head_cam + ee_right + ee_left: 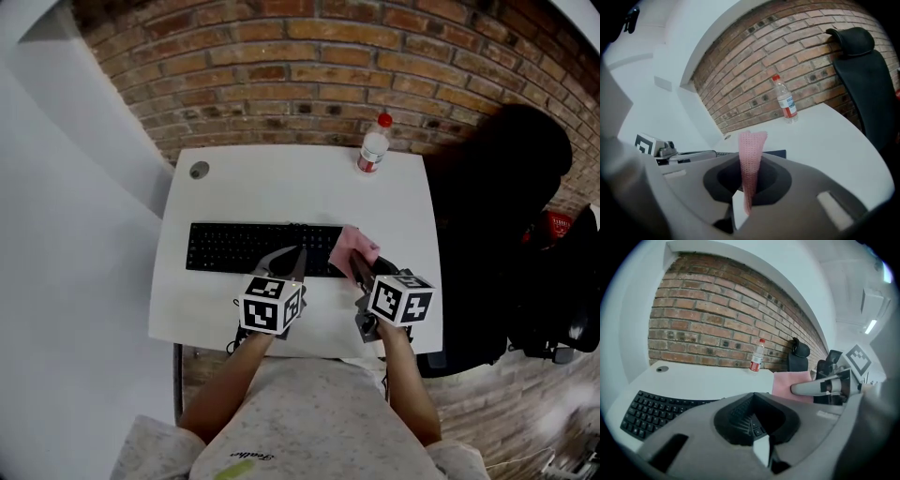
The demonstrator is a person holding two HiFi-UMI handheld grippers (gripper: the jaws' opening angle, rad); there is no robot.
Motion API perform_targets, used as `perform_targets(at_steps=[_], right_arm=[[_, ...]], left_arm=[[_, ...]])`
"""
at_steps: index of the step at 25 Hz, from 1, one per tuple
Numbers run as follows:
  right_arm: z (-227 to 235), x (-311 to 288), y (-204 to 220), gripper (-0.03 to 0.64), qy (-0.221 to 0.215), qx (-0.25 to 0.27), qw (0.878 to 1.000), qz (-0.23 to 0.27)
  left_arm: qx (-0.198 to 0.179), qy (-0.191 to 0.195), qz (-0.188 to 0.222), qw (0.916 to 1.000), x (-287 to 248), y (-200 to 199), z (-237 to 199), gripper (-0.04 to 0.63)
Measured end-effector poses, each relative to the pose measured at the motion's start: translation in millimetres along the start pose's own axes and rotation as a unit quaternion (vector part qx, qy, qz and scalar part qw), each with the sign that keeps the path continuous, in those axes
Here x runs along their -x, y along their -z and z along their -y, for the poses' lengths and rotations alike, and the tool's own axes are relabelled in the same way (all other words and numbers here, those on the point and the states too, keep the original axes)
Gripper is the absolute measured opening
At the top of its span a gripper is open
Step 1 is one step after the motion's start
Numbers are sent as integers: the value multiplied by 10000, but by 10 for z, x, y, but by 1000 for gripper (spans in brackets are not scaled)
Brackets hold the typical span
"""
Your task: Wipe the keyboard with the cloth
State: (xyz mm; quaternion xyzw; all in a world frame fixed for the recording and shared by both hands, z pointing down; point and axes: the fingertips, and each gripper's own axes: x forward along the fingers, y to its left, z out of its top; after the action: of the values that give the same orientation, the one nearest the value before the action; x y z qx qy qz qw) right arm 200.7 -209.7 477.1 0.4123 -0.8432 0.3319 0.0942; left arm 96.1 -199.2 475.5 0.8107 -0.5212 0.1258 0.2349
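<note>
Against the brick wall (309, 66) stood a white table (281, 187), with a black chair (506, 187) just off its right side. Across the near half of the tabletop lay a black keyboard (234, 248), set square to the front edge. A seated person held both tools over it: the left gripper (298, 256) hovered above the keyboard's right half with its jaws drawn together on nothing, while the right gripper (361, 272) was clamped on the pink cloth (352, 248). That cloth stuck up from between the jaws in a narrow fold (plainest in the right gripper view) and sat over the keyboard's right end. A plastic bottle (374, 145) with a red cap stood upright near the far right corner, well apart from the keyboard. A small round grommet (199, 170) marked the far left corner.
</note>
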Motion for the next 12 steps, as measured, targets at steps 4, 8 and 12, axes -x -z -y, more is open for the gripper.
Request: perform_targets(at_steps=[4, 8, 12], right_arm=[[-297, -106, -176, 20, -80, 487, 9987, 117], [-569, -201, -318, 20, -113, 933, 9953, 234], [-826, -299, -413, 20, -150, 1214, 9918, 371]], left_arm=[[66, -152, 153, 9997, 203, -130, -241, -5], [137, -334, 243, 9991, 430, -211, -505, -6], [184, -487, 342, 9981, 647, -307, -792, -5]])
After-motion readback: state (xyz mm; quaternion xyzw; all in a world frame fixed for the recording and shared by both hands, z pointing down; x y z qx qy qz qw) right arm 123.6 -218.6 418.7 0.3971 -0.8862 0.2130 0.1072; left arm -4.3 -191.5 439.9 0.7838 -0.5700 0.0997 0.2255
